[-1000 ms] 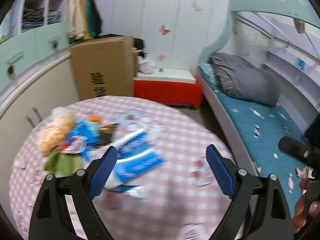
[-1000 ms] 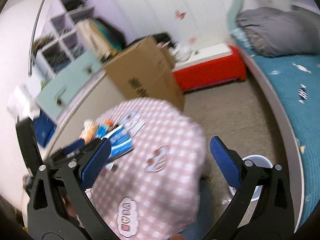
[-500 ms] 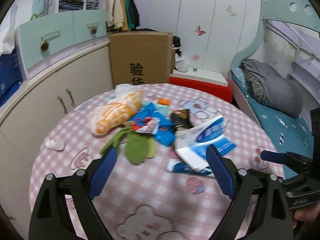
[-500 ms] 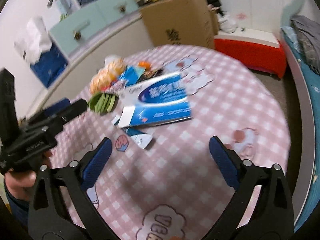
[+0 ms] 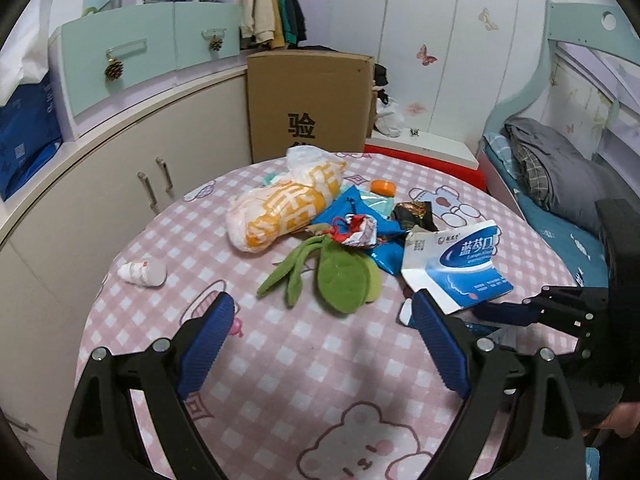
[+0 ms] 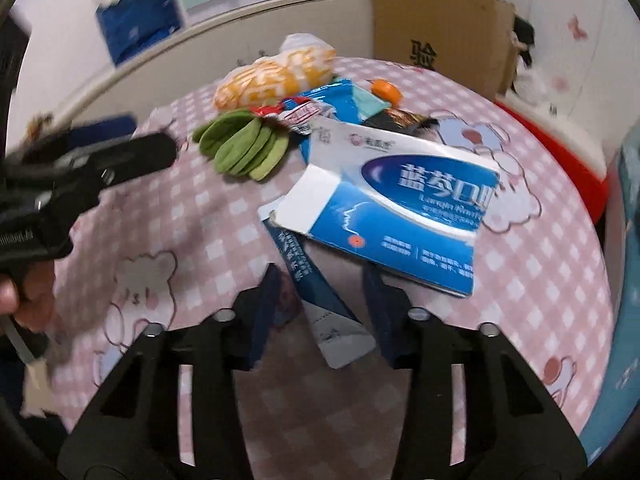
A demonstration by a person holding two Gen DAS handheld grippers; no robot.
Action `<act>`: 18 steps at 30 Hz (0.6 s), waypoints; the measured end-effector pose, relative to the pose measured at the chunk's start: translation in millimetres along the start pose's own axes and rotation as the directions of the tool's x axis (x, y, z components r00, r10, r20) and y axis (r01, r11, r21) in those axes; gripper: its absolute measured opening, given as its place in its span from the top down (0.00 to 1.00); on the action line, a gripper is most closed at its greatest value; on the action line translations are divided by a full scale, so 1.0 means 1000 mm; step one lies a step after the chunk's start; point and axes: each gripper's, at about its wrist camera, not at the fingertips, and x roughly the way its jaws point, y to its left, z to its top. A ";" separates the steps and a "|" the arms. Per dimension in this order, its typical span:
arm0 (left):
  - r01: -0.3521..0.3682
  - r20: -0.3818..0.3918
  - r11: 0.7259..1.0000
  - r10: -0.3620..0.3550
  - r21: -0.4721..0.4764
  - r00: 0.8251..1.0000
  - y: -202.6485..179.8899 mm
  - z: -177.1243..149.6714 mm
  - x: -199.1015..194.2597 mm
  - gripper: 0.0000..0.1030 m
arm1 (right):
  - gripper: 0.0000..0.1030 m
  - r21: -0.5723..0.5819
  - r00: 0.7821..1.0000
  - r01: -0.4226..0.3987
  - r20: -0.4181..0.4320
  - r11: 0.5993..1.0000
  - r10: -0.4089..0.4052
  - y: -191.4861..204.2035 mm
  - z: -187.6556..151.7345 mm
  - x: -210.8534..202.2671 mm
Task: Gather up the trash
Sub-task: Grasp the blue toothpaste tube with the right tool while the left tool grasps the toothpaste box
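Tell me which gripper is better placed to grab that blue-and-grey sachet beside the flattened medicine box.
Right. The right gripper already straddles the sachet, jaws closing around it. The left gripper hangs open over bare tablecloth, short of the pile.

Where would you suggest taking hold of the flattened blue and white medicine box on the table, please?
Probably by the near white flap of the medicine box, coming in low from the front. The box lies flat and too broad to span, but that torn edge rests raised on the sachet beneath, so jaws could pinch it top and bottom.
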 end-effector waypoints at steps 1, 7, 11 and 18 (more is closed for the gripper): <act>0.006 -0.002 1.000 -0.006 0.015 1.000 -0.004 0.001 0.002 0.14 | 0.75 -0.013 1.000 0.002 0.002 1.000 -0.002 0.002 -0.002 -0.001; 0.032 -0.005 0.991 -0.031 0.126 0.999 -0.029 0.013 0.017 0.14 | 0.86 0.034 1.000 -0.025 0.015 0.999 0.024 -0.006 -0.027 -0.019; 0.060 -0.011 0.971 -0.059 0.232 0.998 -0.051 0.023 0.032 0.14 | 0.86 0.109 0.998 -0.053 0.034 0.993 0.049 -0.025 -0.055 -0.041; 0.090 -0.044 0.887 -0.079 0.454 0.996 -0.092 0.036 0.072 0.14 | 0.86 0.226 0.998 0.003 0.056 0.974 -0.016 -0.053 -0.086 -0.070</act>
